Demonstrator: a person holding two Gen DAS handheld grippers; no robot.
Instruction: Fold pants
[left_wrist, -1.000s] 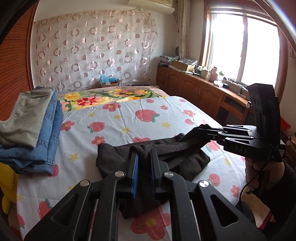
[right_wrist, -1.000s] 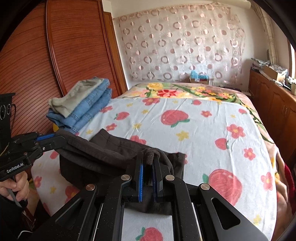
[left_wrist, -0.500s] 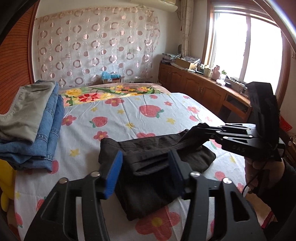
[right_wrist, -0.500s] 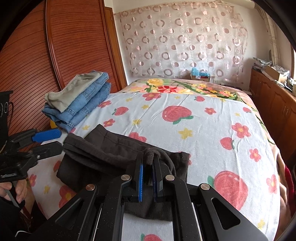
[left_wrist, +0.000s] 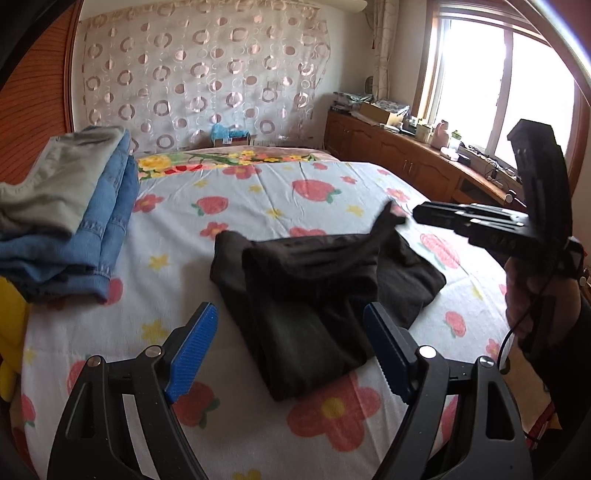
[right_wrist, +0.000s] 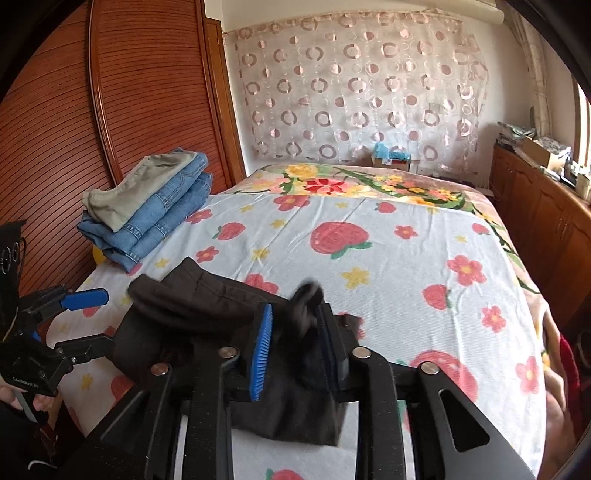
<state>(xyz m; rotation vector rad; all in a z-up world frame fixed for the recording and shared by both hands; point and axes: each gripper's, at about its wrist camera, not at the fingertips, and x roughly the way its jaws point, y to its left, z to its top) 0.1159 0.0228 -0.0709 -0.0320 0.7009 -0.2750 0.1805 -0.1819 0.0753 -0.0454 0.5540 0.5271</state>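
While the dark pants (left_wrist: 325, 295) settle in a folded bundle near the foot edge of the bed (left_wrist: 280, 192), I am letting go of them on both sides. My left gripper (left_wrist: 291, 343) has just been spreading its fingers; they now stand wide apart above the near end of the bundle, with cloth below the gap but neither blue pad touching it. My right gripper (right_wrist: 295, 343) has also just been opening. Its fingers are parted only a little, and a tuft of the dark cloth sits between them. That tuft is blurred in the right wrist view, so I cannot say for certain that it has slipped free of the pads, though it looks loose, not pinched.

So the step in hand is the release after a fold: the cloth lies doubled over itself, with an upper layer across a wider lower one. Along the left edge of the bed, toward the headboard end, a stack of folded jeans with a pale garment on top (right_wrist: 147, 206) lies well apart from my work.

Next I judge that the right fingers need to clear that last tuft without dragging the top layer askew. Then the bundle either wants one more fold or a clean two-sided pickup toward the stack.
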